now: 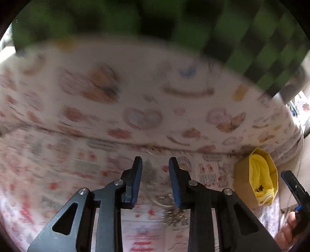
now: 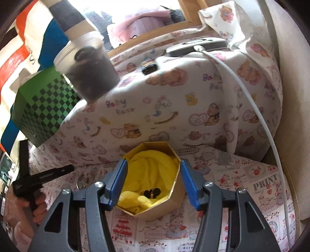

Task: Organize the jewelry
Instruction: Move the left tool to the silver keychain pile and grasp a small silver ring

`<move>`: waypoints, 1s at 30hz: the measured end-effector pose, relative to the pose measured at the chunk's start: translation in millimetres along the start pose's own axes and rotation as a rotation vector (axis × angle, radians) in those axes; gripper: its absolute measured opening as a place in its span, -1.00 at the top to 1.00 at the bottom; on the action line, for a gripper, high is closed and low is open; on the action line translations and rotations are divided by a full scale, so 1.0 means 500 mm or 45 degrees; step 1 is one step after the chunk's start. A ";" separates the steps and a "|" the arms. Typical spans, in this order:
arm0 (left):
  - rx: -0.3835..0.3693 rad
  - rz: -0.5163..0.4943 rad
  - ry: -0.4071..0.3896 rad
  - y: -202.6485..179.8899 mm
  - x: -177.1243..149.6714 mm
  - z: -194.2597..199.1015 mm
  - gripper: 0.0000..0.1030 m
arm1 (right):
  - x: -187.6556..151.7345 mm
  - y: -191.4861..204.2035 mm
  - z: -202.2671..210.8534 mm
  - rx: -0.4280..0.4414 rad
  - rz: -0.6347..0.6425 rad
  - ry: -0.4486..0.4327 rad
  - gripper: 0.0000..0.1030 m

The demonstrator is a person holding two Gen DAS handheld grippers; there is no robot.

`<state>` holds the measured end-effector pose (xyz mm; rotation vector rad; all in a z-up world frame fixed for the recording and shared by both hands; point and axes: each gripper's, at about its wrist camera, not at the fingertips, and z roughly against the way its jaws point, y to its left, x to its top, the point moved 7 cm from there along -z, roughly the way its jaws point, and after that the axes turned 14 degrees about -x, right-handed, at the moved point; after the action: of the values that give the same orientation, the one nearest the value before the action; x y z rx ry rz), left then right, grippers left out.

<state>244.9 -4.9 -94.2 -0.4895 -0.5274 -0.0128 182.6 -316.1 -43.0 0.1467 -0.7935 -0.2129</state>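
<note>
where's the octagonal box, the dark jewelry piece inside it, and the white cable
octagonal box (image 2: 175,203): right wrist view, on its cardboard side wall.
dark jewelry piece (image 2: 152,192): right wrist view, on the dark beads lying on the yellow cloth.
white cable (image 2: 257,112): right wrist view, mid-length over the bear-print fabric.

Bear-print sheet (image 2: 174,97) covers furniture; bright window (image 2: 135,11) behind.

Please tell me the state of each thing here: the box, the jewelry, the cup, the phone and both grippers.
Box: open, lined with yellow cloth.
Dark jewelry: inside the box.
Silver jewelry: on the sheet, outside the box.
Cup: filled with something dark.
Phone: cable plugged in.
Left gripper: open, empty.
Right gripper: open, astride the box.
</note>
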 end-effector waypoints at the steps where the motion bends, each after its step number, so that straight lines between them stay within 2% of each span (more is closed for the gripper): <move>1: 0.008 0.012 0.023 0.003 -0.003 -0.012 0.52 | 0.000 0.001 0.001 0.017 0.001 0.002 -0.06; 3: 0.097 0.006 0.013 0.015 -0.001 -0.020 0.54 | 0.002 0.000 -0.001 0.038 -0.012 0.014 -0.06; 7: 0.092 -0.017 0.012 0.012 -0.001 -0.038 0.54 | 0.006 -0.007 0.005 0.018 -0.016 0.005 -0.06; 11: 0.125 -0.032 -0.025 0.013 0.008 -0.053 0.54 | 0.005 -0.001 0.011 0.053 -0.010 0.006 -0.06; 14: 0.148 -0.068 -0.051 0.009 0.017 -0.063 0.80 | 0.006 -0.009 0.007 0.080 -0.037 0.029 -0.06; 16: 0.140 -0.089 -0.036 0.006 0.017 -0.070 0.83 | 0.006 -0.009 0.004 0.075 -0.045 0.032 -0.06; 17: 0.127 -0.098 -0.042 0.005 0.016 -0.063 1.00 | 0.006 -0.009 0.006 0.067 -0.038 0.026 -0.06; 20: 0.128 -0.141 -0.063 -0.001 0.012 -0.027 1.00 | 0.004 -0.002 0.008 0.046 -0.013 0.009 -0.06; 26: 0.051 -0.178 -0.161 -0.024 -0.004 0.086 1.00 | -0.004 0.022 0.004 0.050 0.026 0.016 -0.06; 28: 0.071 -0.203 -0.178 -0.025 -0.008 0.107 1.00 | -0.007 0.027 0.003 0.049 0.033 0.019 -0.06; 30: 0.137 -0.229 -0.176 -0.028 -0.010 0.111 0.95 | -0.010 0.032 0.004 0.064 0.035 0.026 -0.06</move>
<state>211.7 7.5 -48.7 -0.3381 -0.7025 -0.1231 180.1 -299.7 -41.9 0.1853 -0.7804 -0.1650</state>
